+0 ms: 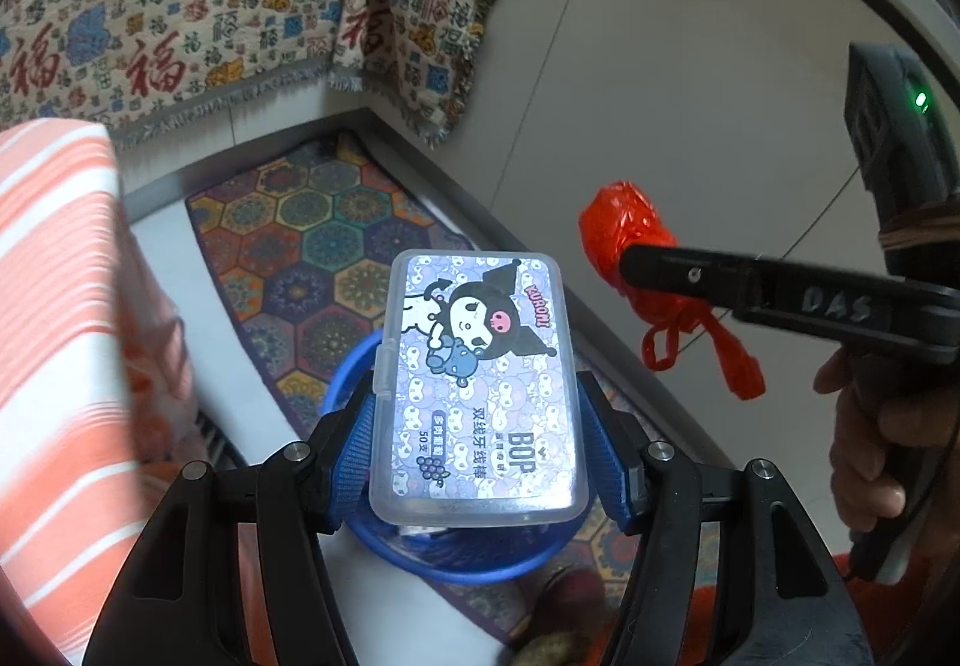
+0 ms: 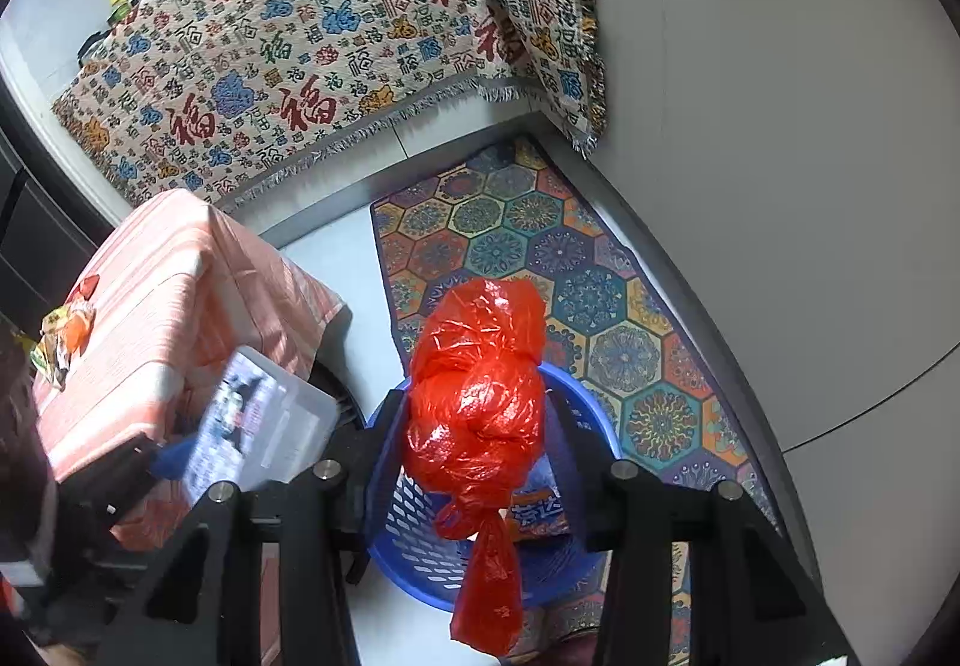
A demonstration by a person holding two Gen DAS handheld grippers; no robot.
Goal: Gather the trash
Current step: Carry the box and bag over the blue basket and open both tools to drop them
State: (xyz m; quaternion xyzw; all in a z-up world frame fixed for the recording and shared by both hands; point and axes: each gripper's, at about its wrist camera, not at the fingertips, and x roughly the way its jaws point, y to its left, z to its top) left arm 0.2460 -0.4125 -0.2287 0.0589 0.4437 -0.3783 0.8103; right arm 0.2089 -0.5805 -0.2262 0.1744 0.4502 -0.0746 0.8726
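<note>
Floss box (image 1: pixel 477 384) clamped in left tool (image 1: pixel 480 447); red bag (image 2: pixel 477 408) pinched in right tool (image 2: pixel 480 426), above blue basket (image 2: pixel 420 540)

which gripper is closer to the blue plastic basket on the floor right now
Hard to call; both hang above the blue plastic basket. The left gripper holds a clear cartoon-printed floss box above it; the right gripper holds a crumpled red plastic bag above it.

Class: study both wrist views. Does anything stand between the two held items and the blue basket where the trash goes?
Nothing visible does. The red plastic bag, in the right gripper, and the floss pick box, in the left gripper, both hang over the open blue basket, which already holds a wrapper.
</note>
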